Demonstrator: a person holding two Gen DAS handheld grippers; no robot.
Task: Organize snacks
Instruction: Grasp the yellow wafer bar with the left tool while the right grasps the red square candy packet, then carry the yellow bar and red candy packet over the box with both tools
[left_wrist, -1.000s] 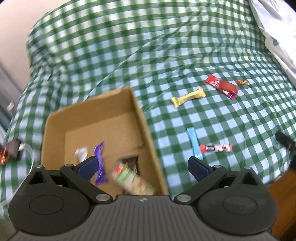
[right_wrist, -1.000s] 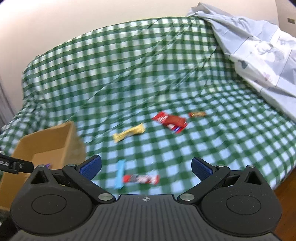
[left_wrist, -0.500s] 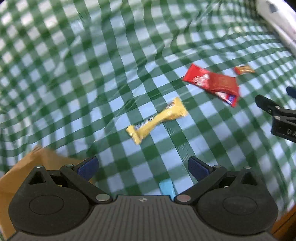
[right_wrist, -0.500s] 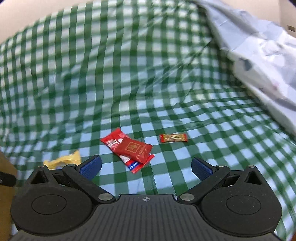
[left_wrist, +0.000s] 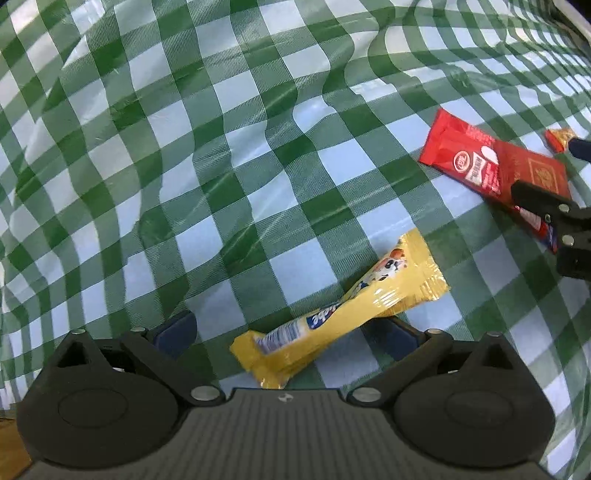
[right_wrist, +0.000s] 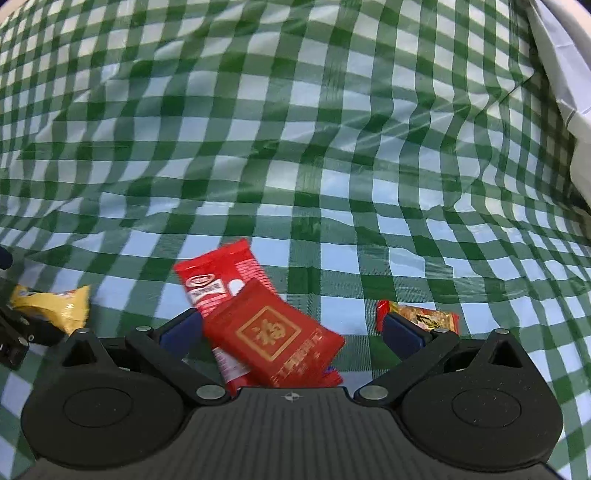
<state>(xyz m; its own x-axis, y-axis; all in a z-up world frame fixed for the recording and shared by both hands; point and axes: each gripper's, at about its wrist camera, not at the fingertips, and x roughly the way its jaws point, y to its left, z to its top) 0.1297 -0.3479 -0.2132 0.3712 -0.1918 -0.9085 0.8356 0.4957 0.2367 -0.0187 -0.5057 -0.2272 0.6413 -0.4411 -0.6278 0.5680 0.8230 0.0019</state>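
- Left wrist view: the left gripper (left_wrist: 284, 332) hangs low over a green-and-white checked cloth (left_wrist: 184, 147), its jaws spread wide and holding nothing.
- A yellow snack bar (left_wrist: 343, 314) lies flat on the cloth between the two blue fingertips (left_wrist: 175, 330), set at a slant, its near end toward the left finger and its far end running up to the right. Neither fingertip can be seen to touch it.
- Farther off to the right lie two red packets (left_wrist: 491, 166), one overlapping the other, well apart from the yellow bar.
- A small red-and-gold candy (left_wrist: 559, 138) sits at the right edge, just past the red packets.
- Part of the right gripper (left_wrist: 550, 225) reaches in from the right edge, over the near end of the red packets.
- Right wrist view: the right gripper (right_wrist: 291, 332) is also wide open and empty, close above the cloth (right_wrist: 295, 147).
- The red packets (right_wrist: 258, 317) lie between its fingertips (right_wrist: 183, 328), the darker one on top of the brighter one; whether the left fingertip touches them cannot be told.
- The small candy (right_wrist: 424, 319) lies just beyond the right fingertip.
- The yellow bar (right_wrist: 55, 306) shows at the left edge, beside the dark frame of the left gripper (right_wrist: 14, 332).
- A pale sheet (right_wrist: 565, 92) lies over the cloth at the far right.
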